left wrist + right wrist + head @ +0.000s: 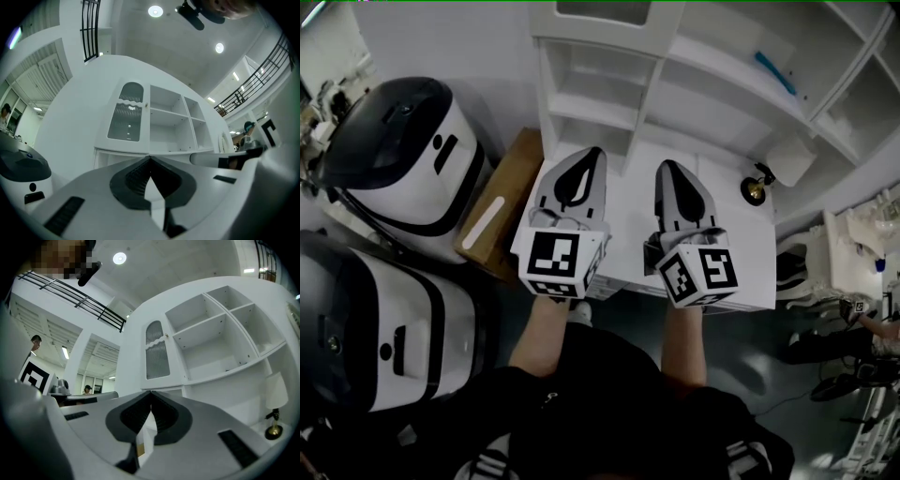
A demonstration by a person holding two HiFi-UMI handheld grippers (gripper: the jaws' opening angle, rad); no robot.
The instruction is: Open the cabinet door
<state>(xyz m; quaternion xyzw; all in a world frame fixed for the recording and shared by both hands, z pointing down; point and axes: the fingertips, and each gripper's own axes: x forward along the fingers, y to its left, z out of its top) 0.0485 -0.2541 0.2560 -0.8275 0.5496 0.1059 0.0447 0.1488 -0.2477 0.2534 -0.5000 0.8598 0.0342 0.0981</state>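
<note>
Head view: the left hand-held gripper (592, 152) and the right hand-held gripper (668, 166) are held side by side, apart from each other, over a white tabletop (748, 253), both pointing at the white cabinet (703, 66). Each hand-held gripper's jaws taper to a closed tip with nothing in them. A small lamp (757, 188) with a brass base stands on the tabletop to the right of the right hand-held gripper. A brown box (501, 202) lies at the tabletop's left edge, and two black-and-white machines (398, 155) stand further left. A blue object (775, 72) lies on one of the open shelves.

Left gripper view: the left hand-held gripper (150, 161) is clenched, its jaws meeting at the tip and empty. Beyond it, well apart, the cabinet door (126, 112), with an arched ribbed pane, sits closed in its frame in the upper left section of the cabinet, just left of the open shelves (168, 122). A small knob (146, 105) shows on its right edge.

Right gripper view: the right hand-held gripper (151, 395) is likewise clenched on nothing. The cabinet door (156, 355) is up and slightly to the right of the jaw tips, closed and untouched, with the open shelves (211, 345) on its right and the lamp (273, 426) low at the right edge
</note>
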